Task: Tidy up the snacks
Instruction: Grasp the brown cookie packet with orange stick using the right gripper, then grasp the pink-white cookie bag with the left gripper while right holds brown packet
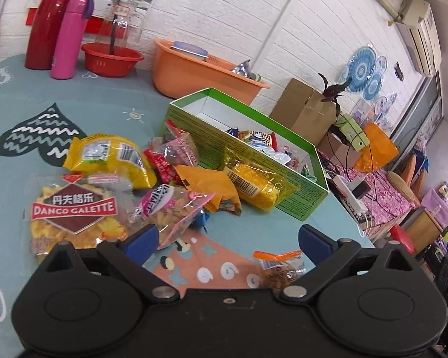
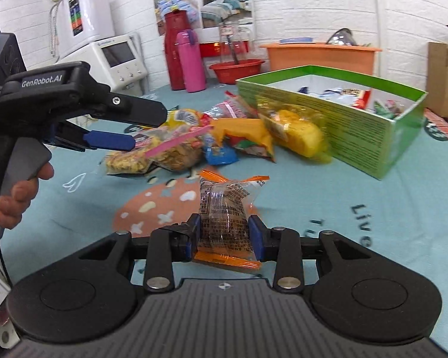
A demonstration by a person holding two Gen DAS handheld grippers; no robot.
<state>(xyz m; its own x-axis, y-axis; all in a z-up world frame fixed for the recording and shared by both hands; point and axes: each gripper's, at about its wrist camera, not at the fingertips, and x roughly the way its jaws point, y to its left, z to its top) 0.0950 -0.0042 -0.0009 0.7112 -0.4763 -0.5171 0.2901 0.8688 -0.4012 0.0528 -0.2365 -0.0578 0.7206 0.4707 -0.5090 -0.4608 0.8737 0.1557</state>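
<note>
The open green cardboard box with white inner walls is the landmark, and it is only partly filled: several crinkly foil and plastic packets already lie inside, mostly toward its far end. A good share of the job looks undone — a loose heap of snacks sits on the worktop, covered in a teal printed cloth, just in front of the box's long side.

Leaning against that side is a glossy clear-yellow bag of yellow puffs; beside it lie a matte orange sachet, a clear bag of small shell-shaped crackers with a pink seal, a puffy yellow pouch and a flat transparent pack labelled "Danco Galette".

The right hand-held gripper is closed on a small clear wrapper with orange crimped ends, holding a brown pastry, well short of the box. The left hand-held gripper has its blue pads spread wide and holds nothing, hovering over the crackers at the heap's near edge — probably the next pick.
</note>
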